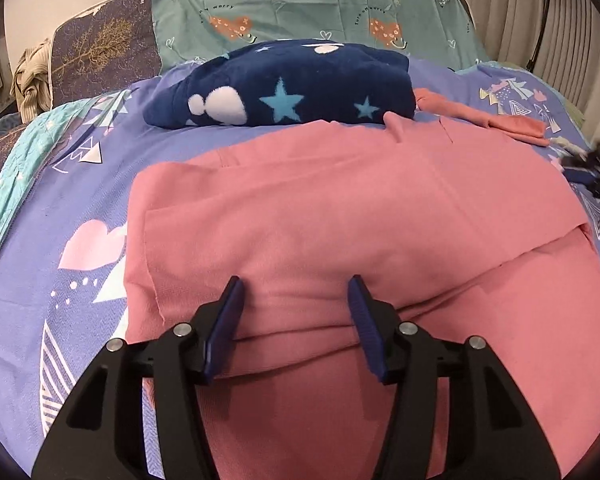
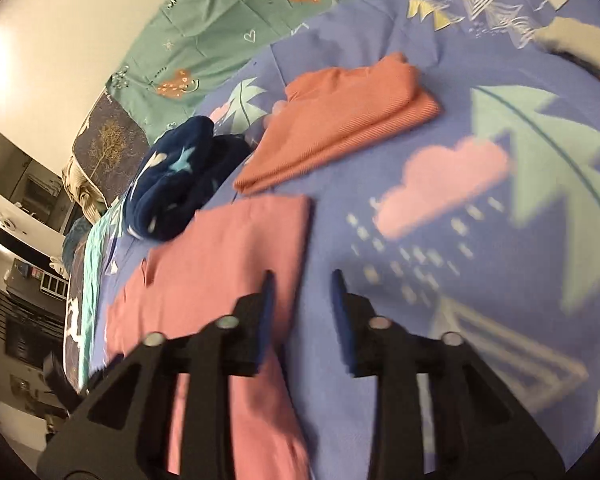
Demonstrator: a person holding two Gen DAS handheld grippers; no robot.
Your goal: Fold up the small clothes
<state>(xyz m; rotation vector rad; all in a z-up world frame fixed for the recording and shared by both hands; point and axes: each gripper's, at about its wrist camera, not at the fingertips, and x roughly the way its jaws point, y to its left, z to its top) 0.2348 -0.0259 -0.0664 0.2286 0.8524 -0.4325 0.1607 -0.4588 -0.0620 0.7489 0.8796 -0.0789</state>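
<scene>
Pink garment (image 1: pixel 340 216), partly folded, lies flat on the purple patterned bedsheet (image 1: pixel 40 264); in the left wrist view it fills the middle and lower frame, with one folded layer ending in a slanted edge toward 4 o'clock. Directly over it is the left gripper (image 1: pixel 296 300), jaws apart and nothing pinched between the blue pads, though the cloth sits right under them and I cannot tell whether the tips touch it. In its own view the right gripper (image 2: pixel 302 292) also has its jaws parted and holds nothing; its left finger is over the garment's right edge and the other is over bare sheet (that frame is blurred, so contact is unclear).

At 12 o'clock from the garment in the left wrist view rests a navy star-print fleece bundle (image 1: pixel 284 92), just touching its far edge. An already folded salmon ribbed piece (image 2: pixel 340 120) lies at 1 o'clock in the right wrist view, a little apart.

My judgement is that a fold has been laid and the next one is not yet begun. Risks from here: with both grippers free, the top layer could spring back or slide askew; a pinch that catches only one layer would drag the fold open; and pulling toward 12 o'clock could push into the fleece bundle and rumple both
</scene>
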